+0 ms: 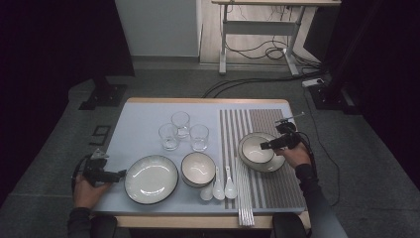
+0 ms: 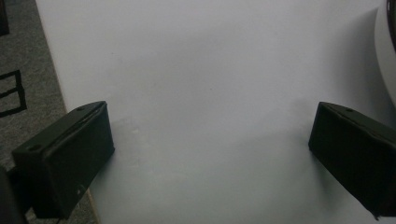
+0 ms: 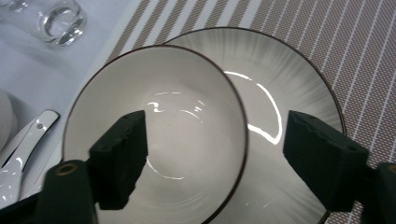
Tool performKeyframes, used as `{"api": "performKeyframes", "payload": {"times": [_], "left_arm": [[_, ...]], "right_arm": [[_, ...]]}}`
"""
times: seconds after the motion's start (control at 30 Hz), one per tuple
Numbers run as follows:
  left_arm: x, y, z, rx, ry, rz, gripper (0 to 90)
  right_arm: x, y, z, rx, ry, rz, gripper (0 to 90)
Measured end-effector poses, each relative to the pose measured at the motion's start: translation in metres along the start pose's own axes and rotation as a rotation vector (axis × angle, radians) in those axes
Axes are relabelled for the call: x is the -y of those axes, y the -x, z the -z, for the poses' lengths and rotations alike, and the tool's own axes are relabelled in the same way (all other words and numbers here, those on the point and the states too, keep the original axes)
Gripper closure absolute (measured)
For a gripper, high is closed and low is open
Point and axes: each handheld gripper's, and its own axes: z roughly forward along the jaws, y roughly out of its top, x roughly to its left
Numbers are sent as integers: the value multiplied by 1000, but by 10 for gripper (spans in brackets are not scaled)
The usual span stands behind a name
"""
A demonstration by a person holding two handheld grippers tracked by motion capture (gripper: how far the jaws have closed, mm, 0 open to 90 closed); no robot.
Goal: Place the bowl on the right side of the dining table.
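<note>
Two pieces matter at the right tongs (image 3: 215,154): a bowl (image 3: 154,135) sitting in a plate (image 3: 299,93) on the striped mat (image 3: 364,42). Both look like glazed ceramic, so I judge them stiff, fairly heavy for a pinch grip, slippery on the gloss and quick to chip if knocked together. The best hold on the bowl is probably across its rim wall, one pad inside and one outside. In the right gripper view the bowl sits off-centre toward the plate's 9 o'clock side, its dark rim overlapping the plate's rim there. The right tongs stand apart, clamped on nothing: one pad hangs over the bowl's inside, the other over the plate at the bowl's 3 o'clock, so the bowl's rim passes between them; whether either pad grazes the glaze is hard to tell. In the high view the bowl (image 1: 256,148) lies at 9 o'clock of the right tongs (image 1: 264,146). The left tongs (image 1: 120,174) rest at the worktop's (image 1: 143,119) left edge, apart and empty, over bare surface.
</note>
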Motion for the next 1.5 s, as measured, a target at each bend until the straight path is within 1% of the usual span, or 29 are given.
{"api": "performKeyframes", "payload": {"times": [0.07,0.17,0.23,0.3,0.4,0.43,0.47,0.53,0.67,0.77,0.83,0.9,1.0,1.07,1.3,1.5], "left_arm": [[0,0,0,0,0,0,0],[0,0,0,0,0,0,0],[0,0,0,0,0,0,0],[0,0,0,0,0,0,0],[0,0,0,0,0,0,0],[0,0,0,0,0,0,0],[0,0,0,0,0,0,0],[0,0,0,0,0,0,0],[0,0,0,-1,1,0,0],[0,0,0,-1,1,0,0],[0,0,0,-1,1,-1,0],[0,0,0,-1,-1,-1,0],[0,0,0,-1,-1,0,0],[0,0,0,0,-1,0,0],[0,0,0,-1,0,1,0],[0,0,0,-1,0,0,0]], "right_arm": [[2,-4,3,2,10,21,148],[8,-10,10,6,37,58,138],[11,-13,15,5,52,73,135],[15,-15,19,10,63,76,111],[20,-19,25,5,78,60,25],[22,-20,27,5,89,63,0],[24,-22,29,2,104,66,0],[29,-25,34,-8,123,86,0],[40,-28,40,1,150,115,0],[49,-28,43,10,151,119,0],[55,-27,44,29,151,131,0],[60,-27,44,43,145,138,0],[70,-26,41,81,126,141,0],[76,-25,39,101,109,131,0],[97,-21,25,156,110,95,0],[108,-19,11,170,98,61,7]]}}
